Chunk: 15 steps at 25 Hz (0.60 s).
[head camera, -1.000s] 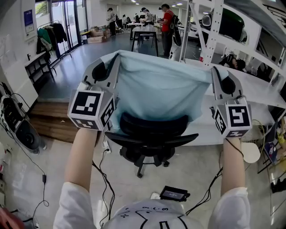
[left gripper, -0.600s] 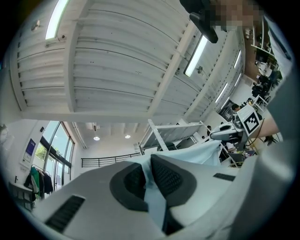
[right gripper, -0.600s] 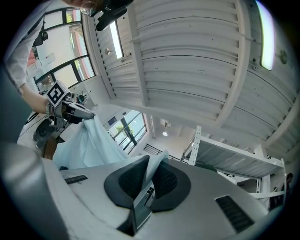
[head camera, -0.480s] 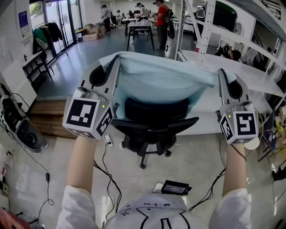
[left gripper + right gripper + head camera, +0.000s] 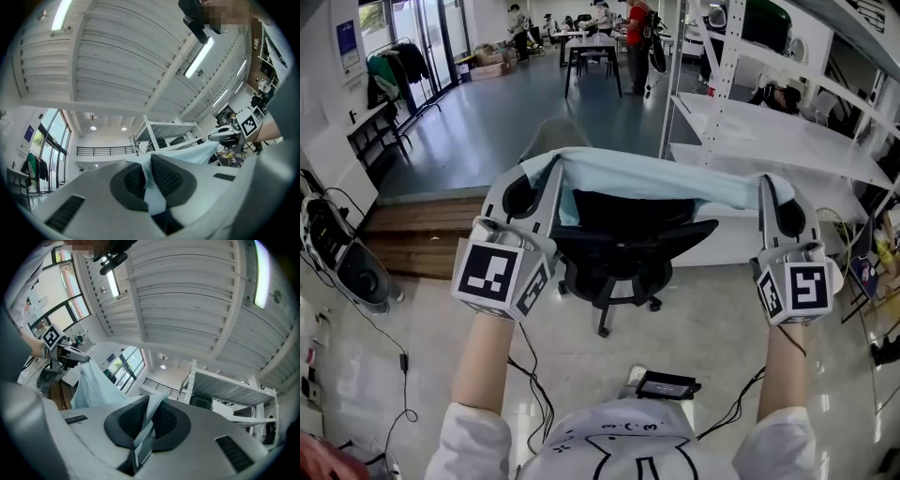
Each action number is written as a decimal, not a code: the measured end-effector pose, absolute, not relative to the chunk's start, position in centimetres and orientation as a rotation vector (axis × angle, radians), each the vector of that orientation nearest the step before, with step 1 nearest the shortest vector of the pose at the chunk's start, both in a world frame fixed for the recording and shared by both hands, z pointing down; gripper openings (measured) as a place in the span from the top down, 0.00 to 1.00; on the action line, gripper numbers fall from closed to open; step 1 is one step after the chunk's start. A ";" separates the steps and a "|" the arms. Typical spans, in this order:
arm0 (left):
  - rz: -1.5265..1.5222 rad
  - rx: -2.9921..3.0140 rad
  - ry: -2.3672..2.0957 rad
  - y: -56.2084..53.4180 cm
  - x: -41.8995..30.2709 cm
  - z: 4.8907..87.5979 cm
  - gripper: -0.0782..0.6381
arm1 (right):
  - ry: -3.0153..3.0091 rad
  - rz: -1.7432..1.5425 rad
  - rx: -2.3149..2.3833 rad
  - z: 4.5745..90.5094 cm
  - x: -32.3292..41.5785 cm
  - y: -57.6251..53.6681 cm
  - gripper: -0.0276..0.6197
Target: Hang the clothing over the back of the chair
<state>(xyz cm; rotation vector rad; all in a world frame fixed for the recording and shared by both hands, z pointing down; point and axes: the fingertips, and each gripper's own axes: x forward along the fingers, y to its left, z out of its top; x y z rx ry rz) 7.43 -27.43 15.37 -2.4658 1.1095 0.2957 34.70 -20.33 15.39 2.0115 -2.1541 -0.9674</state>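
Left tool [image 5: 546, 173]: clamped shut on one top corner of the garment [image 5: 661, 178]. Pale blue fabric is pinched right between the pads, with a fold poking out past them.
Right tool [image 5: 772, 187]: same on the other corner. It is closed hard on a crease of the fabric, and nothing looks to be slipping.
Garment: spread wide between the two tools, its held edge running across just above the top of the chair [image 5: 623, 230] back. The rest drops away on the far side. Whether it touches the backrest yet, I can't tell.
Chair: a black office chair on a wheeled base, dead ahead between the tools, with a white worktop [image 5: 769, 141] just beyond it.
How it handles: light and limp, I'd say, with no stiffness at all. It sags wherever it isn't pulled, follows the tools without a fight, and won't be hurt by a firm pinch. On a smooth backrest it could well slide.
Where to hold: the two top corners, just as now. Held wide apart, they keep the edge taut and flat, whereas a hold in the middle would bunch it.
Step in hand: bringing the edge down over the backrest, by my reading, with release not yet due.
Watch for: uneven lengths front and back, since the heavier side would drag it off. The chair may also roll or swivel if nudged.
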 end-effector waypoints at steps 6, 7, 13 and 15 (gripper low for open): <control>0.270 -2.539 1.130 -25.5 6.4 19.0 0.85 | -2.165 -0.859 2.029 19.3 33.7 -18.2 0.93; 0.264 -2.548 1.133 -25.3 6.3 19.5 0.85 | -2.165 -0.841 2.033 19.8 33.6 -18.0 0.93; 0.236 -2.590 1.158 -23.9 5.8 22.4 0.85 | -2.149 -0.752 2.041 22.5 33.0 -16.7 0.93; 0.228 -2.602 1.169 -23.5 5.7 23.4 0.85 | -2.146 -0.730 2.032 23.5 32.8 -16.4 0.93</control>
